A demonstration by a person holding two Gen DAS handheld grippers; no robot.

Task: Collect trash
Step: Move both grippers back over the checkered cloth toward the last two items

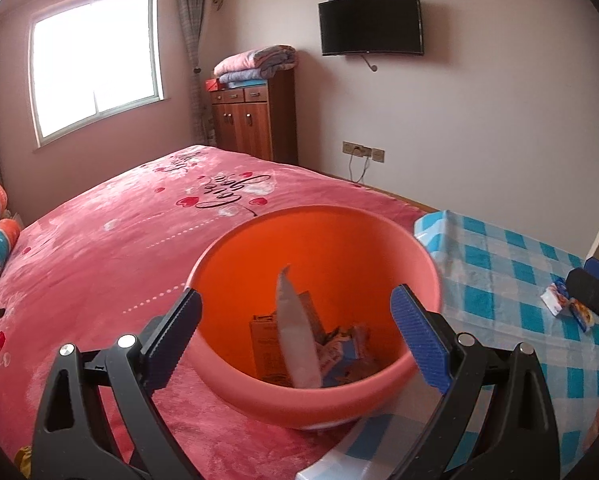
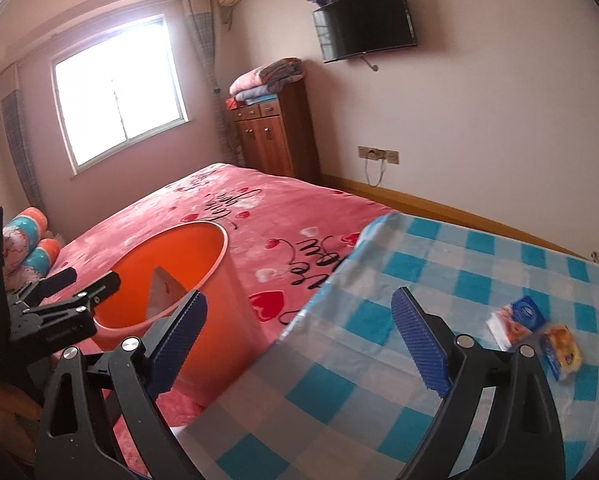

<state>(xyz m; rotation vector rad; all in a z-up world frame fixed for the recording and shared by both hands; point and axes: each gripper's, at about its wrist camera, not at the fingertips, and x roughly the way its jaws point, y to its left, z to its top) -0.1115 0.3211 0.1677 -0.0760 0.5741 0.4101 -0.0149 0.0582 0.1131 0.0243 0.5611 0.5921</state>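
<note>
Spreading across most of both views, the bed (image 1: 99, 248) lay under a pink blanket, with the checked table (image 2: 439, 264) beside it and the orange bin (image 1: 319, 240) between them, cartons and a pale wrapper (image 1: 295, 340) inside. Over the bin, the left gripper (image 1: 295, 332) hung released and empty; the right gripper (image 2: 299, 340) gaped empty above the table, near two packets (image 2: 535, 336)

Smooth plastic bin (image 1: 235, 264), plush bedspread (image 1: 99, 240), glossy checked tablecloth (image 2: 419, 280)
</note>
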